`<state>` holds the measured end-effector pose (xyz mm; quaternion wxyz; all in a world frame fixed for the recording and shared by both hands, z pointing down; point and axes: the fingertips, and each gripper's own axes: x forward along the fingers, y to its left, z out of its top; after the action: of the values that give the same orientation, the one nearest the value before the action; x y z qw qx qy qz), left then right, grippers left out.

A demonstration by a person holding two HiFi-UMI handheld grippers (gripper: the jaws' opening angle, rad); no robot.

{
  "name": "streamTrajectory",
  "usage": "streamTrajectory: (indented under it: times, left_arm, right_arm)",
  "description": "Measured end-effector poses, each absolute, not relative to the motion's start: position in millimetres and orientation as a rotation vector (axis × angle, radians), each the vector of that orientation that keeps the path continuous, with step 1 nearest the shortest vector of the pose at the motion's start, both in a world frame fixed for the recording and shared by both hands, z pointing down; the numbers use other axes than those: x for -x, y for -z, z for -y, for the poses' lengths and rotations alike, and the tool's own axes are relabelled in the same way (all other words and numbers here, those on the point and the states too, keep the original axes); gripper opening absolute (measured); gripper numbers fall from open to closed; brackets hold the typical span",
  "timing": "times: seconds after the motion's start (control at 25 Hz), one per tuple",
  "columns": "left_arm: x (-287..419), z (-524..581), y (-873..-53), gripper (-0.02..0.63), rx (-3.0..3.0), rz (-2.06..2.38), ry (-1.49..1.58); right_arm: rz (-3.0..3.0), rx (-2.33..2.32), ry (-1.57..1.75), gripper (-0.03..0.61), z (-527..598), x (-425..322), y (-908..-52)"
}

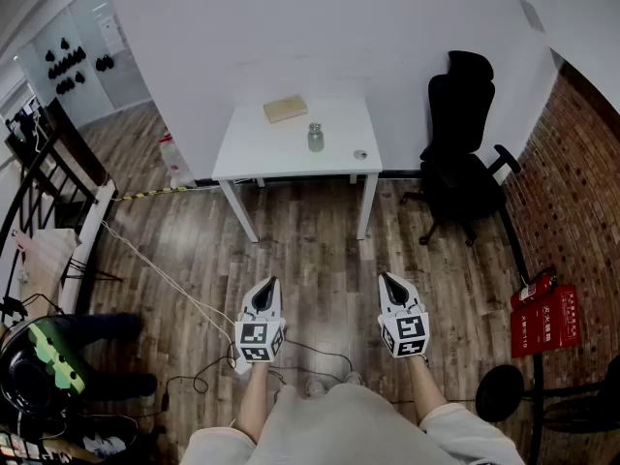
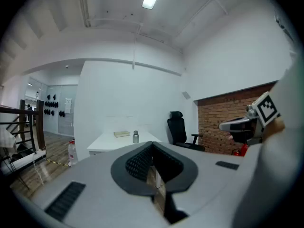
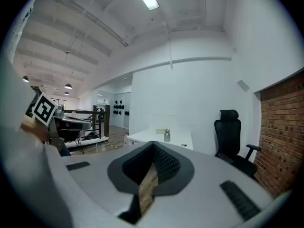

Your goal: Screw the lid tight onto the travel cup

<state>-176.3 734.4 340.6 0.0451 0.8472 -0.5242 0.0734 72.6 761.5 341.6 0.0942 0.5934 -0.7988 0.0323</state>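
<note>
Left gripper (image 2: 152,145): jaws clenched pad to pad, nothing between them. Right gripper (image 3: 153,144): likewise closed and empty. Both are held low in front of the person, over the wooden floor (image 1: 320,250), well apart from the work.

The travel cup (image 1: 316,138) stands upright near the middle of the white surface (image 1: 254,155), open at the top as far as can be told. A small round item near the front right corner, judged to be the lid (image 1: 360,154), lies apart from the cup. A tan flat block (image 1: 285,108) sits towards the back; a black chair (image 1: 461,153) stands to the right of the surface.

Assessment: the task has not begun; the step in hand is the approach.

- Cables (image 1: 199,310) cross the floor on the left; step clear of them.
- Release both jaws before reaching in.
- Steady the cup body with the left gripper and take the lid by its rim with the right.
- Seat the lid level before turning; a tilted start risks cross-threading.
</note>
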Motion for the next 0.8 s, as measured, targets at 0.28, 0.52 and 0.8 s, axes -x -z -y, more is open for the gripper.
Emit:
streamTrajectory:
  times: [0.28, 0.52, 0.8]
  left_arm:
    - [157.3, -726.6, -343.1, 0.008, -2.59, 1.604, -0.236]
    - [138.1, -728.1, -343.4, 0.008, -2.576, 1.624, -0.235]
    - [113.6, -731.0, -350.0, 0.008, -2.549, 1.647, -0.246]
  right_arm:
    - [2.387, -1.746, -0.11, -0.002, -754.1, -85.5, -347.4]
    - [2.429, -1.742, -0.13, -0.002, -751.0, -102.1, -347.6]
    - [2.453, -1.688, -0.121, -0.002, -748.1, -119.3, -351.2]
